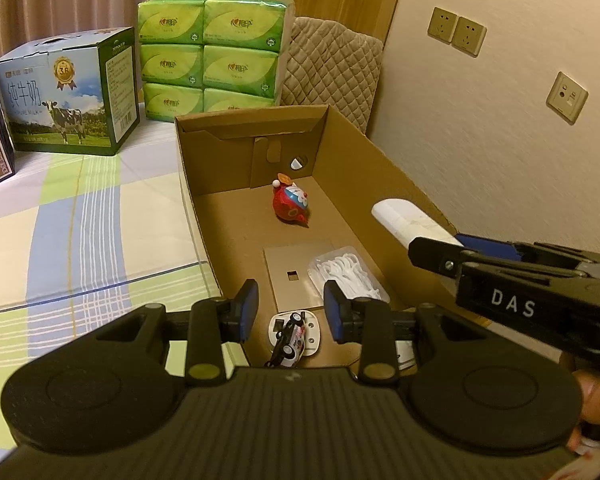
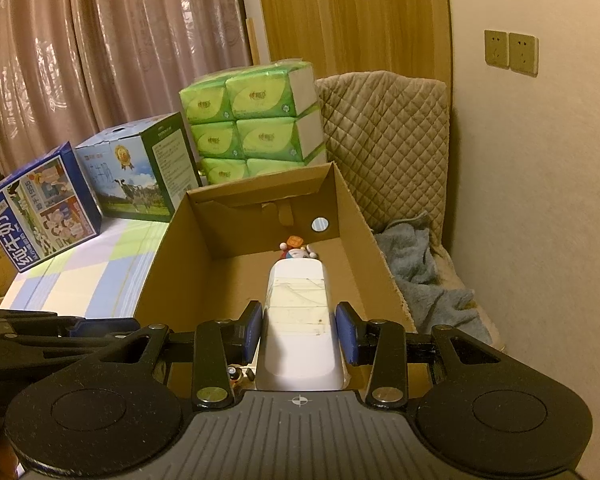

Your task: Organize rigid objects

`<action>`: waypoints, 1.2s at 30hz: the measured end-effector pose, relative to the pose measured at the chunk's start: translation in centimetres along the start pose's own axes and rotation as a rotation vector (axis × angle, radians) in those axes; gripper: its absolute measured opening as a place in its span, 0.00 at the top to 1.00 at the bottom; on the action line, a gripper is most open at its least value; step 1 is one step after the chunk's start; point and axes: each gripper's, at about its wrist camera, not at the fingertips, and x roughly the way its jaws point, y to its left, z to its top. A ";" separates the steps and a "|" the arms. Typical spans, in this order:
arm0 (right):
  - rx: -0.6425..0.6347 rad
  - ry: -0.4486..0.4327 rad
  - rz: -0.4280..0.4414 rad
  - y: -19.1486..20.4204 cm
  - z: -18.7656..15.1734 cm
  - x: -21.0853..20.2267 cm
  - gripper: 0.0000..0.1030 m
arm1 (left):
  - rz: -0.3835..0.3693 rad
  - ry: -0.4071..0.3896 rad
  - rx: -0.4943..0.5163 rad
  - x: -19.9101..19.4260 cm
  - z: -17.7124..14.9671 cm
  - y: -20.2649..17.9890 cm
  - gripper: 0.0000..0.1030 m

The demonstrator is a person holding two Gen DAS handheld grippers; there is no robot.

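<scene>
An open cardboard box (image 1: 252, 117) (image 2: 260, 186) sits on a checked cloth. On its floor lie a red cartoon figure (image 1: 291, 206) (image 2: 298, 251), a clear case of white floss picks (image 1: 348, 274), a flat card piece (image 1: 296, 276) and a small toy car (image 1: 290, 338) resting on a white plug (image 1: 313, 330). My left gripper (image 1: 292, 310) hovers open above the car, its pads touching nothing. My right gripper (image 2: 300, 322) (image 1: 440, 246) is shut on a white oblong case (image 2: 300, 320) (image 1: 404, 216), held over the box's right side.
Behind the box stand green tissue packs (image 1: 212, 52), a milk carton box (image 1: 68, 92) and a blue carton (image 2: 40, 208). A quilted cushion (image 2: 384, 128) and a blue towel (image 2: 420, 276) lie to the right by the wall. Checked cloth (image 1: 80, 220) spreads to the left.
</scene>
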 end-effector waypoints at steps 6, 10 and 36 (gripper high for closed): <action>0.148 0.017 0.130 -1.5 0.3 0.9 0.53 | 0.019 -0.010 0.012 -0.2 -0.1 0.0 0.69; 0.175 -0.002 0.083 -2.1 0.7 0.4 0.33 | 0.029 -0.017 0.008 -0.3 0.0 0.4 0.65; 0.132 0.071 0.058 -2.5 0.8 -0.2 0.31 | 0.081 -0.032 0.029 -1.3 -0.7 0.5 0.21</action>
